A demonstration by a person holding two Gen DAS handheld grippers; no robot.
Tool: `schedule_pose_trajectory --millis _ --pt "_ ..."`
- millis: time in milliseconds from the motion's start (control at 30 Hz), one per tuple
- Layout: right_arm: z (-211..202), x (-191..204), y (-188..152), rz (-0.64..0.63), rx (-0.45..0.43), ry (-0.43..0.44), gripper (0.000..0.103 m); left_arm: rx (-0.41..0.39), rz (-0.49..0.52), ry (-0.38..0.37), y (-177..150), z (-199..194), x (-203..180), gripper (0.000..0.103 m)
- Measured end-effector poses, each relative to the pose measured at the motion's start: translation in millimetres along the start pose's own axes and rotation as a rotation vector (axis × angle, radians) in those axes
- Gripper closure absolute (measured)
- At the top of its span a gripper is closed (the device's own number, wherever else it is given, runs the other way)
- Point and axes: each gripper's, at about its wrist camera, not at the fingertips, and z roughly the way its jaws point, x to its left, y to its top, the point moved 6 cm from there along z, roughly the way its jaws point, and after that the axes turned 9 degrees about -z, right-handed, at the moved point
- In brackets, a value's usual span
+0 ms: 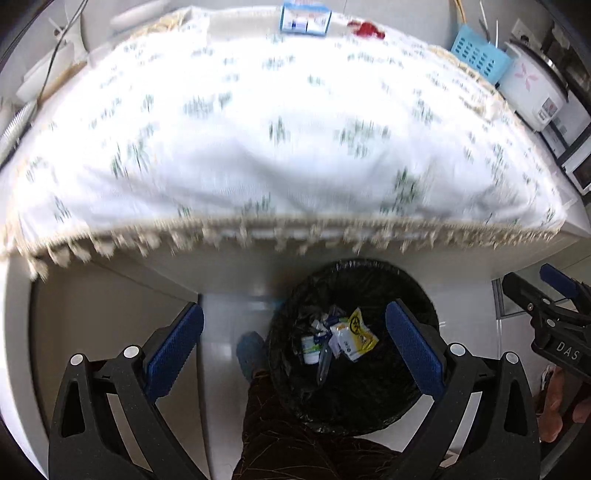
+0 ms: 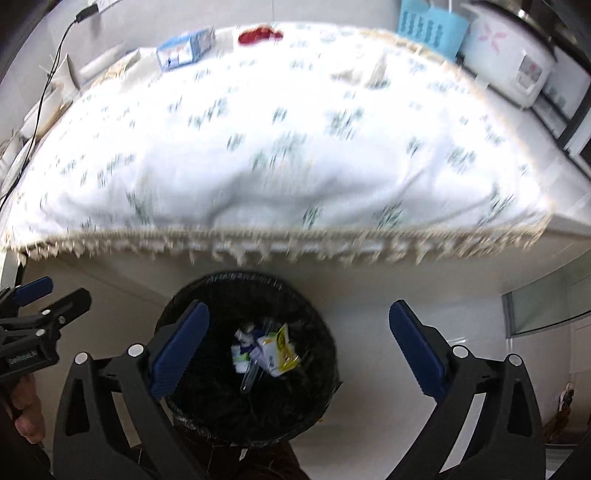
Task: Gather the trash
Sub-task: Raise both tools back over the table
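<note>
White cloth with a green sprig print and a fringed hem point(image 1: 280, 147) is spread over the desk point(image 1: 480, 258), so that almost the whole top is covered; the desk is taken as the landmark. Below its near edge, on the floor, a bin lined with a black bag point(image 1: 369, 398) is stood, apparently so that scraps can be dropped straight down from the edge. At the far right corner of the desk a white rice cooker point(image 1: 532, 92) and a blue basket point(image 1: 476, 55) are kept. At the far edge a blue-and-white box point(image 1: 304, 18) and, beside it, a red crumpled scrap point(image 1: 367, 29) are left lying, probably the trash not yet gathered. Wrappers, among them a yellow packet point(image 1: 356, 332), are seen inside the bin. Both the left claw point(image 1: 295, 347) and the right claw point(image 2: 299, 347) are held spread wide and empty above the bin, which suggests release.
</note>
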Motion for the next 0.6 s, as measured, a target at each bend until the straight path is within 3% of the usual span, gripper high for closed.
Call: schedule_pose_trajectory --millis 600 --pt "-28.3 -42.6 97.2 0.065 -0.099 -0.045 0.009 -0.078 0.017 -0.033 116.3 -34.8 -14.7 0.006"
